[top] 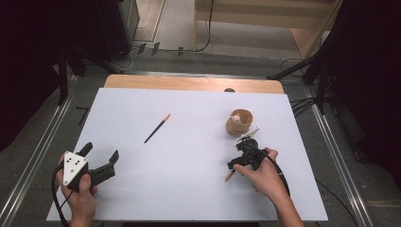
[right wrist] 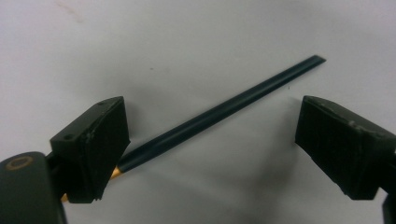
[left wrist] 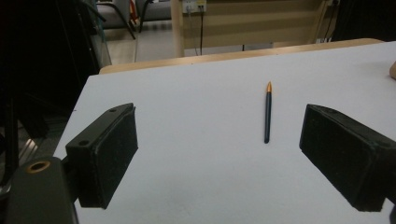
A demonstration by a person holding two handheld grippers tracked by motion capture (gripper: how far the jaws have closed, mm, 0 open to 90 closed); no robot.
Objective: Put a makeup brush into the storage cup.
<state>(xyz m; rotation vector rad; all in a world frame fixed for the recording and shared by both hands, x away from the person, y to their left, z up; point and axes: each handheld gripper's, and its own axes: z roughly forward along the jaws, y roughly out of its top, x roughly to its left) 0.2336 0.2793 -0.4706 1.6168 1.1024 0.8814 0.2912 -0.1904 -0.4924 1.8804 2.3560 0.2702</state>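
Both pairs of fingers stand wide apart, and neither has hold of anything. We begin with the high view: our left gripper (top: 101,152) rests low at the near left of the white table (top: 189,142), held in our left hand (top: 81,191), its grey three-cornered plate facing up and its black jaws spread toward the table's middle. A dark pencil (top: 157,128) with an orange tip lies well ahead of it, alone on the bare surface. On the other side, our right gripper (top: 243,158) points steeply down in our right hand (top: 262,175), right over a second pencil (top: 230,175), of which an orange end peeks out at the near side. A small wooden cup (top: 239,123) stands just beyond that gripper (something pale sits inside it; we cannot tell what).

From the left gripper view, the left fingers (left wrist: 109,156) frame open table, and the first pencil (left wrist: 267,113) lies farther off between them, apart from both pads, orange tip pointing away.

From the right gripper view, the right fingers (right wrist: 95,142) hang close above the table. The second pencil (right wrist: 219,112) runs slantwise across the gap, its orange end tucked beside the left pad. Whether that pad touches it we cannot tell; the right pad stands clear of it.
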